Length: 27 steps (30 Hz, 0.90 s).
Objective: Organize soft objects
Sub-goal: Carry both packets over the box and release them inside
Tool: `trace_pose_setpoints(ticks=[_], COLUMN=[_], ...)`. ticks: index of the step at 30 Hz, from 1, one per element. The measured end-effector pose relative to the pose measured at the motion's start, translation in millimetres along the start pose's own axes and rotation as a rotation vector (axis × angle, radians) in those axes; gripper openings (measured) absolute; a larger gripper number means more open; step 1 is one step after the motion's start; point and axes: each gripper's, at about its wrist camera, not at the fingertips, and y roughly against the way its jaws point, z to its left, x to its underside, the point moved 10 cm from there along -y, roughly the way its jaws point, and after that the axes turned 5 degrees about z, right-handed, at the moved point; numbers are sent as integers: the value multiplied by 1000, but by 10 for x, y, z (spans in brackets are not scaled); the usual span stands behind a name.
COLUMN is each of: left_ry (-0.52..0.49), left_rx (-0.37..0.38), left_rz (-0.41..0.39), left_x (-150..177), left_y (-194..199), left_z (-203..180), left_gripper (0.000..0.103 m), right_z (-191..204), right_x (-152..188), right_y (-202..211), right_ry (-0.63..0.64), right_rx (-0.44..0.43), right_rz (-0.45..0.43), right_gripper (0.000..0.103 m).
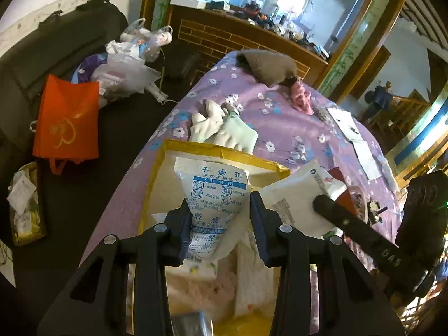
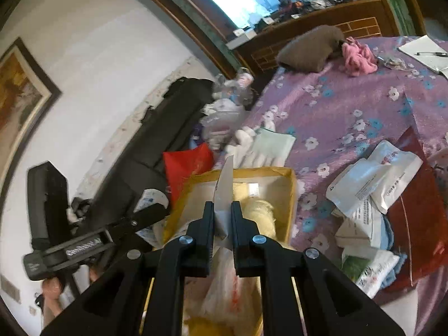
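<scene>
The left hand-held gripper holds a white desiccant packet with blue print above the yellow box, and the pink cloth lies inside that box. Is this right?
Not quite. The left hand-held gripper does hold the desiccant packet above the yellow box, but the pink cloth lies on the purple flowered bedspread beside a brown bundle, far from the box. The right wrist view shows this.

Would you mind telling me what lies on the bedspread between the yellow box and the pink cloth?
White gloves with a pale green cloth beside the yellow box; beyond them, bare floral bedspread up to the pink cloth. The left wrist view shows this.
</scene>
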Motion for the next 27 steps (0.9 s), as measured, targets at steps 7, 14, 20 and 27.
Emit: trace_pose_setpoints(ticks=[7,14,20,27], left_ry=[-9,-46,-118,-67], left_rx=[-35,-98,-130,-81], left_rz=[50,75,105,143], left_x=[-62,-150,-140,-81], left_y=[-334,-540,-645,-633], left_z=[75,50,-31,8], left_gripper=[38,38,39,48], right_z=[-115,-132,-130,-131], right_x=[39,39,39,57], right_y=[-200,-225,-255,-250], right_ry=[-28,-29,-36,-53], right_rx=[8,-11,-34,-57], right_rz=[11,13,9,21], right_gripper=[9,12,13,16])
